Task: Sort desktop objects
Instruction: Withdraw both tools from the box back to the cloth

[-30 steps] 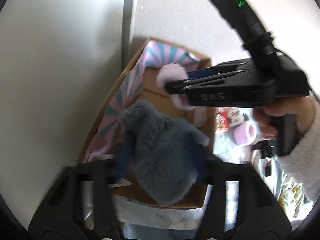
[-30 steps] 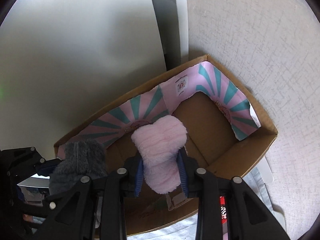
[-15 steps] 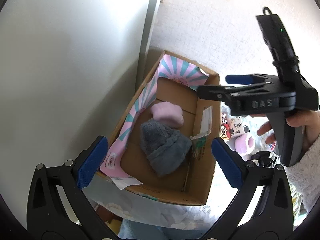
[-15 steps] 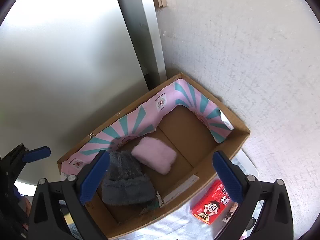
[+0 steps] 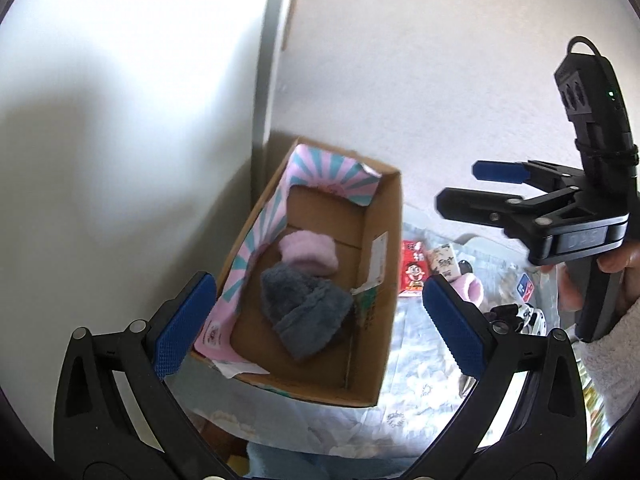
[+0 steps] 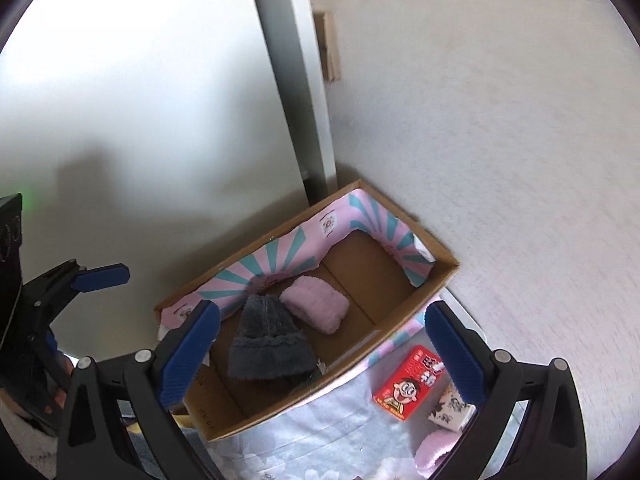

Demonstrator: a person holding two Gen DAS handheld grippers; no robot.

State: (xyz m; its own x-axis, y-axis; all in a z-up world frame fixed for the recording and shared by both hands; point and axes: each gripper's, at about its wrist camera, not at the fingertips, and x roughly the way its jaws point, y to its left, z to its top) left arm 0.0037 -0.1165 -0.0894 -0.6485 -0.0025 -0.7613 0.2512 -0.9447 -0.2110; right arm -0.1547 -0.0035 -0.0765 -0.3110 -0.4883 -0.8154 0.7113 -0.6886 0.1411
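Both jaws spread wide and empty: my left gripper [image 5: 316,320] and right gripper [image 6: 322,350] hang above the cardboard box [image 6: 436,280] at frame centre. Grey hat [image 6: 268,340] and pink hat [image 6: 314,308] lie inside, touching. Lower right, red carton [image 6: 408,380], patterned carton [image 6: 452,406] and another pink plush piece [image 6: 432,450] await sorting, I'd say.

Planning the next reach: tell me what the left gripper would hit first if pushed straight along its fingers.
Probably the grey fuzzy item lying in the cardboard box. The left gripper, jaws wide open and empty, points down at it; depth is hard to judge in this fisheye view.
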